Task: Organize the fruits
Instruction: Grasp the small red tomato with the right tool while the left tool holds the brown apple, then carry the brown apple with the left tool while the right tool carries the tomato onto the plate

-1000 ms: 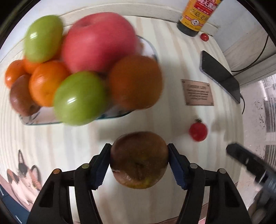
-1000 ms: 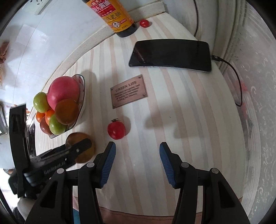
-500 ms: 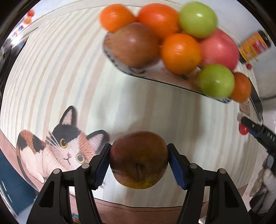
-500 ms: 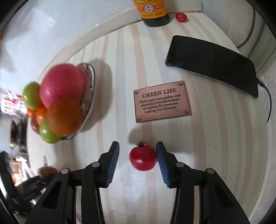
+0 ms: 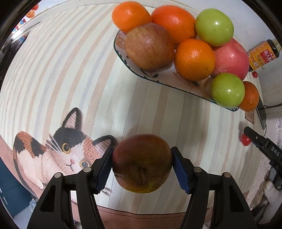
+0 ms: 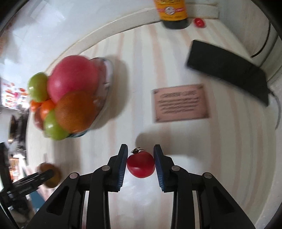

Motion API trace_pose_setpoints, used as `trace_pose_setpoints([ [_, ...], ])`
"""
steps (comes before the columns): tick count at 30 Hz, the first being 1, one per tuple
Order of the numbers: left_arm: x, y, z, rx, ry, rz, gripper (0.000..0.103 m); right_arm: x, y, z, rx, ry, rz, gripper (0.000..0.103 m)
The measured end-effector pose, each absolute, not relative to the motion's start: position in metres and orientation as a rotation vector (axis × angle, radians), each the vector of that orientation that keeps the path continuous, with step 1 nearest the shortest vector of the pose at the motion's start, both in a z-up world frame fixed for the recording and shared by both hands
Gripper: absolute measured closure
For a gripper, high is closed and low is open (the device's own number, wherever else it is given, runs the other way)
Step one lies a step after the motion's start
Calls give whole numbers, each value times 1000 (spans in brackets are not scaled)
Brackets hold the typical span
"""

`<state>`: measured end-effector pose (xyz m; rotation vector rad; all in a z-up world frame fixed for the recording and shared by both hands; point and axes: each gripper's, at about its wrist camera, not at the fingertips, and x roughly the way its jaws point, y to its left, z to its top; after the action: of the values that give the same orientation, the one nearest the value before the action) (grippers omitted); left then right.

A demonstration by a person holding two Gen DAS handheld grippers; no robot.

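Note:
My left gripper (image 5: 141, 163) is shut on a dark red-brown apple (image 5: 141, 163) and holds it above the striped tablecloth, in front of the fruit plate (image 5: 164, 77). The plate is piled with oranges, green fruits, a russet apple and a big pink apple; it also shows blurred in the right wrist view (image 6: 104, 98). My right gripper (image 6: 140, 164) has closed onto a small red tomato (image 6: 140, 164), with both blue pads touching its sides. That tomato also shows in the left wrist view (image 5: 245, 140), beside the right gripper's finger.
A copper "Green Life" plaque (image 6: 180, 103) and a black phone (image 6: 227, 72) with its cable lie to the right. A sauce bottle (image 6: 172, 13) and a second small tomato (image 6: 199, 22) stand at the back edge. A cat picture (image 5: 58, 151) is on the cloth at front left.
My left gripper swung left with the apple, bringing the plate to the upper right. My right gripper moved forward around the tomato and closed on it.

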<state>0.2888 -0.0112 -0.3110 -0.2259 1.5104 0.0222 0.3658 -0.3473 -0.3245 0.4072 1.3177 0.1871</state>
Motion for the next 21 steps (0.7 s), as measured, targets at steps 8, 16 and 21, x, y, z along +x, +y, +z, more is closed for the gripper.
trace_pose_setpoints([
  [8, 310, -17, -316, -206, 1521, 5, 40, 337, -289, -332, 422, 1399, 379, 70],
  [16, 321, -15, -322, -281, 1578, -33, 39, 325, -258, -333, 284, 1414, 376, 69],
  [21, 324, -13, -326, -285, 1608, -65, 39, 329, -268, -325, 344, 1414, 377, 56],
])
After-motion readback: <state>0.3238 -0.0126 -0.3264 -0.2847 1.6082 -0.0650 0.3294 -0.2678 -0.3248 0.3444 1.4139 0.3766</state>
